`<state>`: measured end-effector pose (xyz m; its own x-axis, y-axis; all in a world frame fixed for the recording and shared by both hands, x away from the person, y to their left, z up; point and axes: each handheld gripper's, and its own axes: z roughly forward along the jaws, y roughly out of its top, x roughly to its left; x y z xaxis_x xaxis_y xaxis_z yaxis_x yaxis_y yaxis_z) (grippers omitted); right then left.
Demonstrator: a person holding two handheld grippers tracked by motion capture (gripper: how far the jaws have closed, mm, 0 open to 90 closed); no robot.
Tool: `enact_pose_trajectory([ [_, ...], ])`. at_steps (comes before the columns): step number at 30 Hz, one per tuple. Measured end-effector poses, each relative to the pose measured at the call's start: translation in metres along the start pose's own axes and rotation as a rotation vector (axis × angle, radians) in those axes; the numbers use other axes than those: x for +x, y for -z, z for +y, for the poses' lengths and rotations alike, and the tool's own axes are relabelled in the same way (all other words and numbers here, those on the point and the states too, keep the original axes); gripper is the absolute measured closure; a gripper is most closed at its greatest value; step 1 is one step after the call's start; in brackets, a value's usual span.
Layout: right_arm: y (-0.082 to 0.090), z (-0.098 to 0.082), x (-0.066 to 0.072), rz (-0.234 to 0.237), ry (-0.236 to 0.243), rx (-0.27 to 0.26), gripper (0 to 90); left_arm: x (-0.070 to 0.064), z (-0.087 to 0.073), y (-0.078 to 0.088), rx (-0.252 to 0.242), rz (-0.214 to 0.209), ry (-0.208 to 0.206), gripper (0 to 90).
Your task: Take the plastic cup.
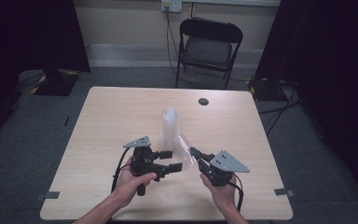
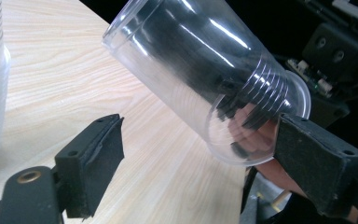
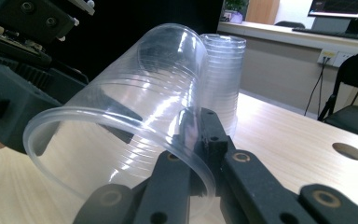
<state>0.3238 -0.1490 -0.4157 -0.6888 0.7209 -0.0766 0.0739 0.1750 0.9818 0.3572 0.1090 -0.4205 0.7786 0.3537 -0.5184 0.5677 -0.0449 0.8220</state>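
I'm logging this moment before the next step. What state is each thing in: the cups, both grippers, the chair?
Loose cup: tilted, off the table, rim pinched by the right gripper.
Cup stack: upright on the table, nested.
Left gripper: open, jaws either side of the loose cup's rim, one near or touching it.
Right gripper: shut on the loose cup's rim.
Chair: unfolded, empty.

One loose clear cup (image 1: 184, 148), one stack of cups (image 1: 168, 128), two tongs, one chair (image 1: 208, 49)
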Motion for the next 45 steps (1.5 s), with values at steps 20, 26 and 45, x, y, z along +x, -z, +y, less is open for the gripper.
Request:
enact_pose_trajectory([
  [20,0.005,0.004,-0.021,0.069,-0.16,0.11,89.9,-0.007,-0.006,-0.002,0.033,0.122,-0.279,21.3],
  [26,0.007,0.006,-0.027,0.109,-0.186,0.139,89.9,-0.007,-0.009,-0.001,0.086,0.166,-0.341,21.4],
  [45,0.001,0.006,-0.035,0.217,-0.253,0.322,90.0,-0.007,-0.01,0.004,0.17,0.232,-0.439,18.8],
])
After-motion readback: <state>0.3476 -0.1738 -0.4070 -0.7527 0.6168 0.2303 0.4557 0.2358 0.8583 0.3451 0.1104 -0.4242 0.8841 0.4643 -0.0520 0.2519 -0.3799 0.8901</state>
